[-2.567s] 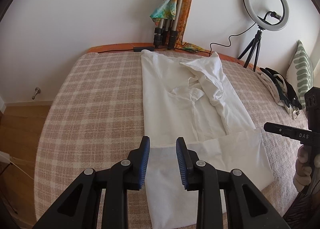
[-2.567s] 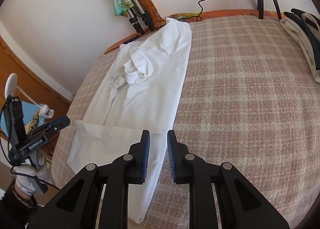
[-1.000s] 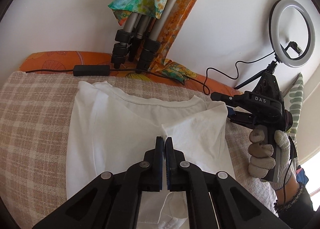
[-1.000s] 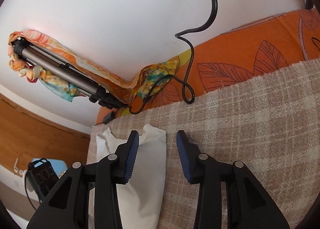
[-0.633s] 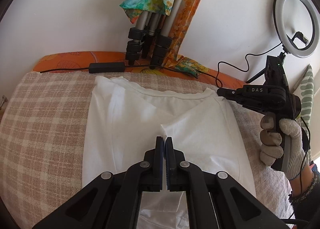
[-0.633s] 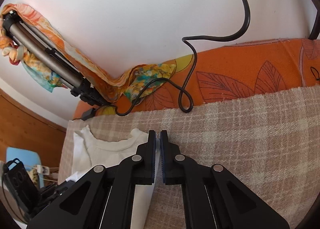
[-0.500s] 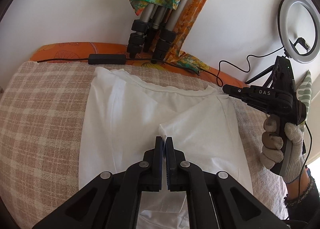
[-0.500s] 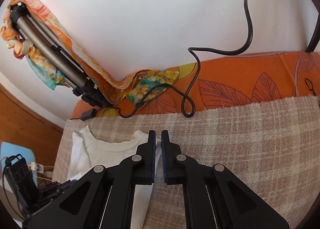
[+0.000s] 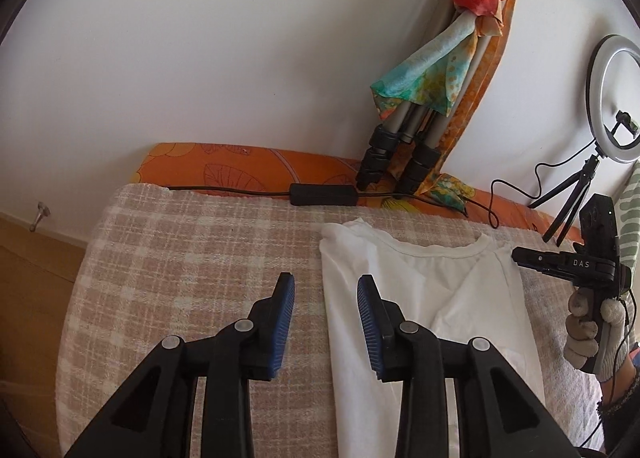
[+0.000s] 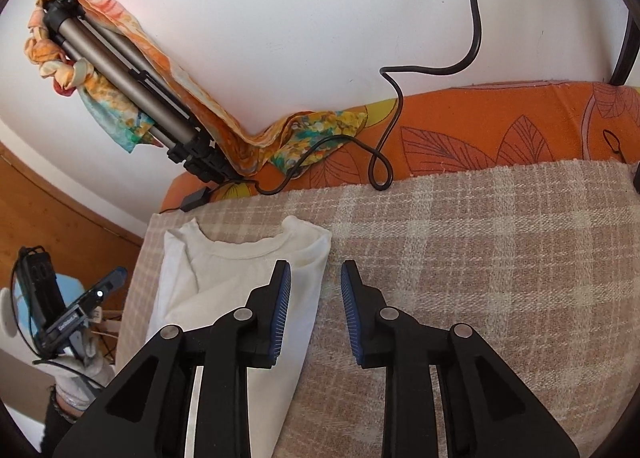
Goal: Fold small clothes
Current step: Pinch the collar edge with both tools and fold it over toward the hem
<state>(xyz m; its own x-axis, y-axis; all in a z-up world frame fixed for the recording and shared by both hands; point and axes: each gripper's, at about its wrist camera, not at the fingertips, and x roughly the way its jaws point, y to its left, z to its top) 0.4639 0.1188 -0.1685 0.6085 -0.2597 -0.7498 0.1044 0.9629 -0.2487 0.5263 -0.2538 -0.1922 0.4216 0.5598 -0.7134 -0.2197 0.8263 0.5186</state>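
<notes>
A white T-shirt (image 9: 424,298) lies on the plaid bedspread (image 9: 200,258), sides folded in, collar toward the wall. My left gripper (image 9: 325,298) is open and empty, straddling the shirt's left edge. The other gripper and its gloved hand show at the right of this view (image 9: 576,266). In the right wrist view the shirt (image 10: 240,278) lies at the left. My right gripper (image 10: 315,290) is open and empty, straddling the shirt's right edge near the shoulder. The left gripper's body shows at the far left (image 10: 68,322).
A folded tripod wrapped in a colourful scarf (image 9: 420,105) leans on the wall behind the shirt. A black cable with a box (image 9: 324,194) runs along the orange mattress edge (image 9: 240,171). A ring light on a small tripod (image 9: 612,97) stands at the right.
Both grippers were shut on the shirt's folded parts half a second ago; both have opened and let go. The left gripper has shifted to the shirt's left edge.
</notes>
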